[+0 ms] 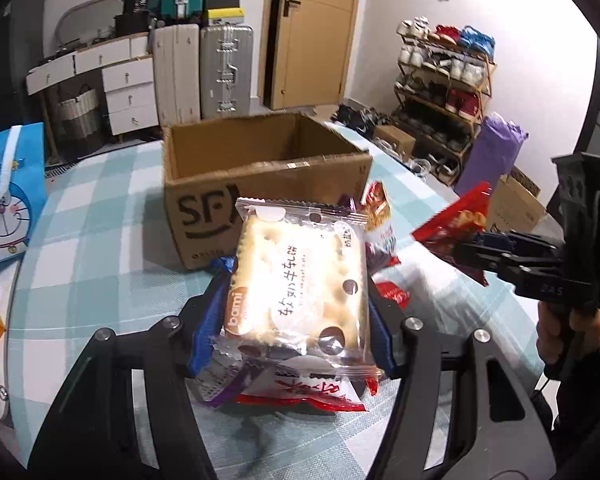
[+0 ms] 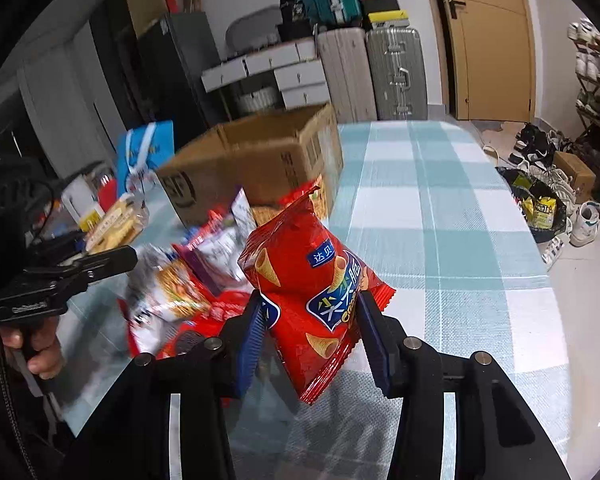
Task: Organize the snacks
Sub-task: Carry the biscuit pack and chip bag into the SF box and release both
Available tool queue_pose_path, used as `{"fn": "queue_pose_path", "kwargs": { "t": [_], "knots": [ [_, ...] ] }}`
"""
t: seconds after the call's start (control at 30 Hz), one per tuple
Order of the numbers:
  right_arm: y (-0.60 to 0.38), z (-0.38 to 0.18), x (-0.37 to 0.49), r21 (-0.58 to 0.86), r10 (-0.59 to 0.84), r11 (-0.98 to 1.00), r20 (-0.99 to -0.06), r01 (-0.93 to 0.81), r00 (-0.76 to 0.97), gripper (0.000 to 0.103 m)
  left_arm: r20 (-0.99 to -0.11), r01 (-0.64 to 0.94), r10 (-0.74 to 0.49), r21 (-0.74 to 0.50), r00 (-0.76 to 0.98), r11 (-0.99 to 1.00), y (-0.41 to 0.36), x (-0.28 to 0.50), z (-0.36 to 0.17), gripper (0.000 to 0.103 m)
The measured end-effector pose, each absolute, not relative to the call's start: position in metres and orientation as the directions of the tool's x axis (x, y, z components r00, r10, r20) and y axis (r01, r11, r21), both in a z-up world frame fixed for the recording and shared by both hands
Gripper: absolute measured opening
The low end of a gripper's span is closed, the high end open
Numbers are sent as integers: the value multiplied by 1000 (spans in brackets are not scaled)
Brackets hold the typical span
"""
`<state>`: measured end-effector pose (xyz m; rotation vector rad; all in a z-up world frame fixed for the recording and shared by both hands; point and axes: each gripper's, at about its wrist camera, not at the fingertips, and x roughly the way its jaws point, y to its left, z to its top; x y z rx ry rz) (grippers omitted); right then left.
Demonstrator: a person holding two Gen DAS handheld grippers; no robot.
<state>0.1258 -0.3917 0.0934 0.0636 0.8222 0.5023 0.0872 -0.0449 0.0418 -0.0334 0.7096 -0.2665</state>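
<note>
Holding a snack in each hand above a checked table (image 2: 440, 200). The left gripper (image 1: 296, 304) is closed on a clear cracker packet (image 1: 300, 280), with other wrappers caught beneath it. The right gripper (image 2: 312, 320) is clamped on a red cone-snack bag (image 2: 312, 292). Both point downward, tilted toward an open cardboard box (image 1: 260, 168) at the table's far side; loose snacks (image 2: 188, 280) lie before it. Carrying each packet well over the box rim before letting go would likely keep them from snagging.
</note>
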Motion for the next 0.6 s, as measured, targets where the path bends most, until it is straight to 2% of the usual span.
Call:
{"fn": "queue_pose_path", "kwargs": {
  "t": [0.6],
  "knots": [
    [-373,161,128,302,525,849,-572,-432,630,46,-584,159,-198,-118,787,980,-10,80,116,59]
  ]
}}
